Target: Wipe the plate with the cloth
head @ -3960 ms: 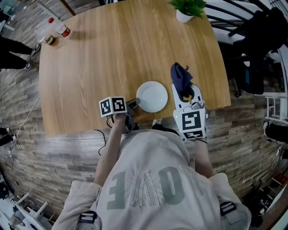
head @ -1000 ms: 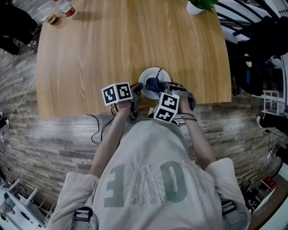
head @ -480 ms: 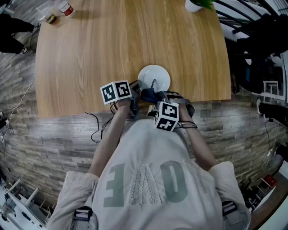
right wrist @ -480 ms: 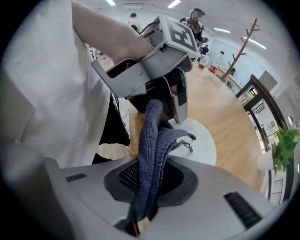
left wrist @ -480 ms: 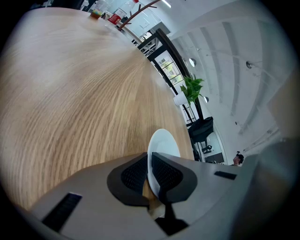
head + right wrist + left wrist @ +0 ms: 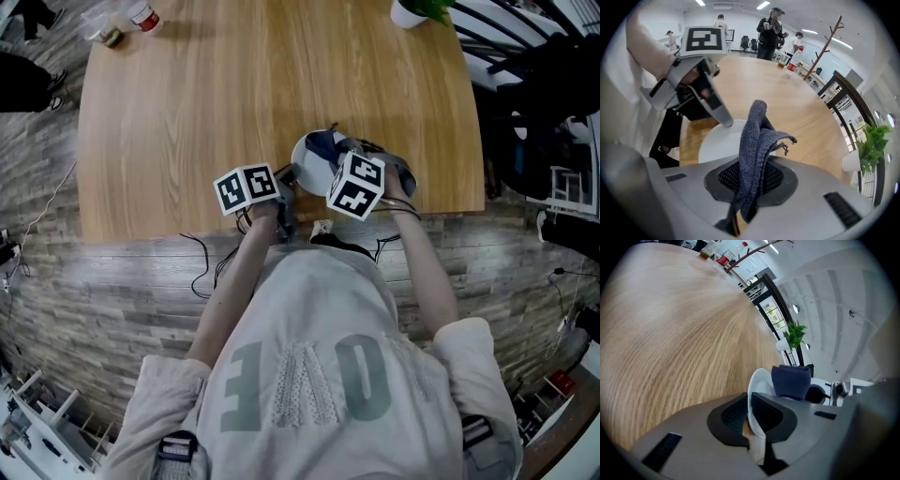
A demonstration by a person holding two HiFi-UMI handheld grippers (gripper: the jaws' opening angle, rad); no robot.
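Observation:
A white plate point(image 6: 307, 161) lies near the front edge of the wooden table point(image 6: 234, 94). My left gripper point(image 6: 287, 178) is shut on the plate's left rim; in the left gripper view the rim point(image 6: 757, 399) sits pinched between the two black pads of that gripper point(image 6: 749, 404). My right gripper point(image 6: 751, 177) is shut on a dark blue cloth point(image 6: 757, 136), which stands up from its jaws over the plate point(image 6: 717, 143). From the head view the cloth point(image 6: 328, 143) lies on the plate's right half, under the right gripper point(image 6: 337, 159).
A potted plant point(image 6: 412, 11) stands at the table's far right edge, and bottles point(image 6: 139, 16) at its far left corner. Black chairs and gear point(image 6: 544, 84) crowd the floor to the right. People point(image 6: 771, 26) stand beyond the table's far side.
The right gripper carried the cloth back to the plate's near rim, then forward over the plate again. The left gripper has kept its hold on the rim.

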